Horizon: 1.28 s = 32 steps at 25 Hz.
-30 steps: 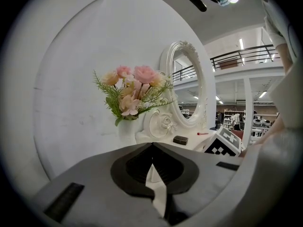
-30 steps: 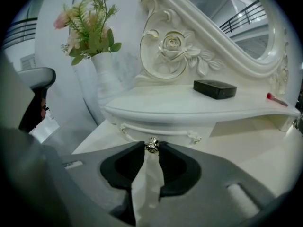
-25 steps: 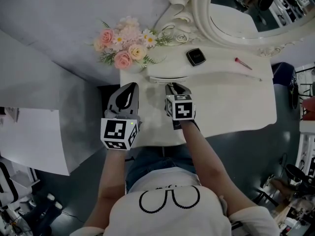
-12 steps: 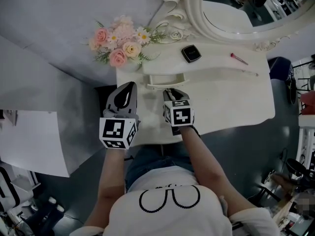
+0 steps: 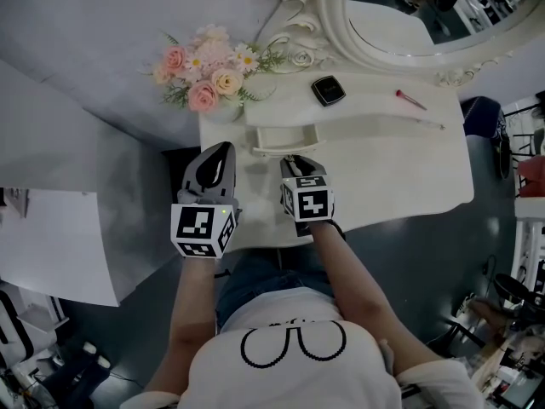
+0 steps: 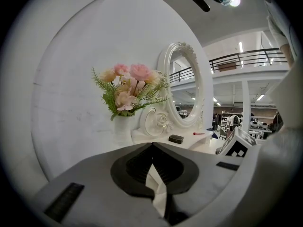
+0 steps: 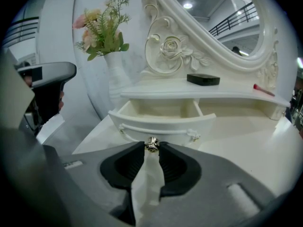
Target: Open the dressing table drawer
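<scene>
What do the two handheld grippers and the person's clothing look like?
Both the left gripper and right gripper have grey shells tapering to black ribbed pads, each topped by a white cube with black square markers. No cables visible. The person wears a white short-sleeved T-shirt with a black spectacles outline, plus blue jeans.

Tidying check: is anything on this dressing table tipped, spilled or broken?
Nothing stands out. The vase stands upright, the black case and red stick lie flat, and the drawer sits straight, part open, its knob in the right claw.
</scene>
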Available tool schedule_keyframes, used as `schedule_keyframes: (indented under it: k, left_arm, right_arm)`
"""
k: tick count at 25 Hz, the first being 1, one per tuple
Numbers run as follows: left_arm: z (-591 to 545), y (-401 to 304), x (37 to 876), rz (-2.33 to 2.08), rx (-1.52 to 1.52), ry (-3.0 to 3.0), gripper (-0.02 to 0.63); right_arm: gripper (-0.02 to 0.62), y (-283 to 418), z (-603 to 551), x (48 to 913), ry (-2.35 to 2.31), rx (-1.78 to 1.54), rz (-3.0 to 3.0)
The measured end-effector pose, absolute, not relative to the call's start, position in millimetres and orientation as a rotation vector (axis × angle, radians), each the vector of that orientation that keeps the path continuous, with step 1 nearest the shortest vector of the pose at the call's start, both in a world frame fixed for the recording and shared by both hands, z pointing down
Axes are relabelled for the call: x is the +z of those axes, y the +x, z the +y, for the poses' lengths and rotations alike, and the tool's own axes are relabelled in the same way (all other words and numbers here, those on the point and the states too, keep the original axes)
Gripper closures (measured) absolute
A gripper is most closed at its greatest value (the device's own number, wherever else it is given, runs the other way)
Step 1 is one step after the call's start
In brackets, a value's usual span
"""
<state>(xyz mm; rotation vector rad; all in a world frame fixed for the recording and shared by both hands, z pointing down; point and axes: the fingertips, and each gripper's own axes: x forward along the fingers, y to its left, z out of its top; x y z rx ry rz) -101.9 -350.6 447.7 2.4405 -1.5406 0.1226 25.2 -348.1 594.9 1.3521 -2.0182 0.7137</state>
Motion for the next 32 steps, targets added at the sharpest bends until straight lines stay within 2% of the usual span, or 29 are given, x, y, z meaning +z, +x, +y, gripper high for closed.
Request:
schedule_keyframes:
  k: [4, 7, 19, 21, 24, 32]
  left_arm:
    - [-348, -102, 449, -1.534, 0.124, 2.442, 0.607]
    - [-344, -102, 447, -1.533, 0.126, 2.443, 0.607]
    - [-327, -102, 413, -1.648, 0.07, 2.432, 0.607]
    - [-322, -101, 405, -1.675, 0.061, 2.428, 0.607]
    - [-312, -99, 389, -1.715, 0.048, 2.44, 0.607]
    - [-304, -101, 315, -1.858, -0.064, 2.512, 0.607]
  right_arm:
    - [0.494, 24, -343, 595, 1.338, 0.726, -2.021]
    - [0.449, 25, -336, 593, 1.316, 0.741, -2.029]
    - [0.453, 57, -329, 511, 1.371, 0.54, -2.157]
    - [0.481, 67, -328, 486, 1.415, 0.468, -2.202]
    - [0.595, 83, -327, 436, 1.477, 0.341, -2.305]
    - [0.595, 107, -304, 305, 1.498, -0.054, -2.535]
